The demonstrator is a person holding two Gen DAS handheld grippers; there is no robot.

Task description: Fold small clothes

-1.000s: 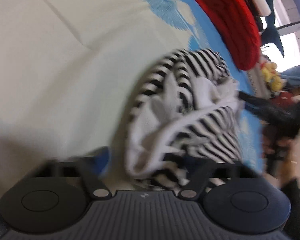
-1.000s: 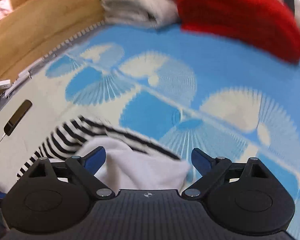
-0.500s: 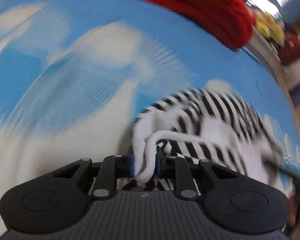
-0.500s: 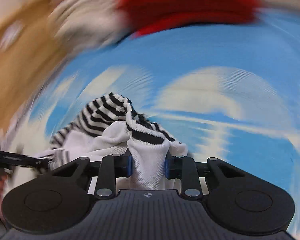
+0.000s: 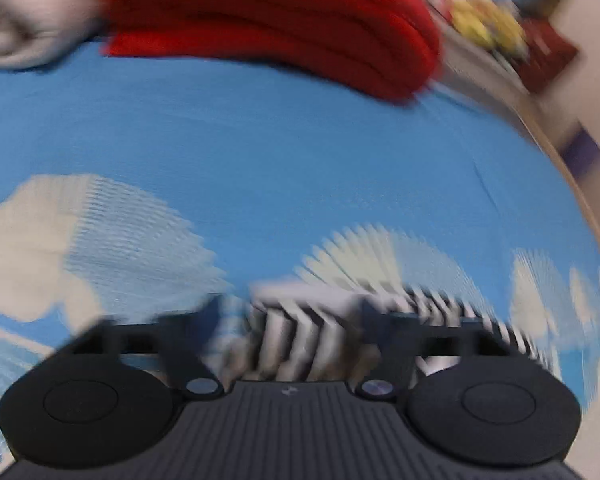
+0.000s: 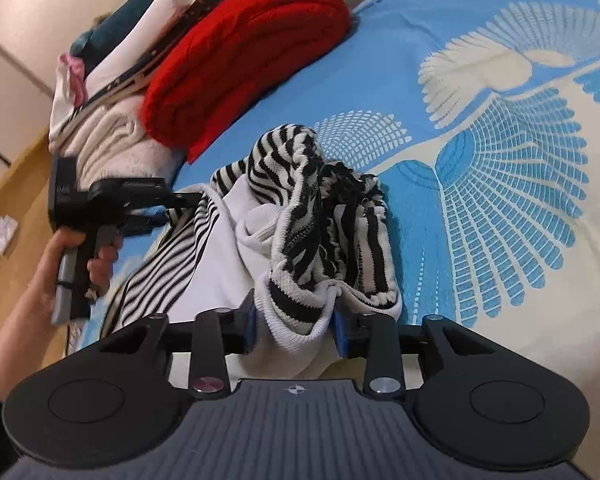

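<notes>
The right gripper (image 6: pixel 295 330) is clenched on a white ribbed hem of the striped garment (image 6: pixel 300 216): the cloth is pinched between the 2 blue pads, and the rest of the garment is heaped just ahead of them. Its jaws have just been easing slightly wider than half a second ago, yet the hem is still pressed between the pads. A second ago these jaws were spread wide over the garment with nothing gripped.

The left gripper (image 5: pixel 290 316) is seen with its jaws spread wide. They have just been opening; blurred black-and-white stripes of the garment lie between and under them, but no pad is pressed on the cloth. Half a second ago a white fold was pinched tightly between these jaws, so that fold has been released. In the right wrist view the left gripper (image 6: pixel 180 204) is held at the garment's left edge, and the person's hand (image 6: pixel 80 252) is wrapped round its handle.

The garment is bunched on the blue and cream patterned bedspread (image 6: pixel 500 160). A folded red blanket (image 6: pixel 236 60) lies beyond the garment, close to it but apart. Past the red blanket, white and dark clothes (image 6: pixel 112 60) are stacked. In the left wrist view the red blanket (image 5: pixel 280 20) fills the top of the picture, nearer than half a second ago, and the view is smeared by motion.
</notes>
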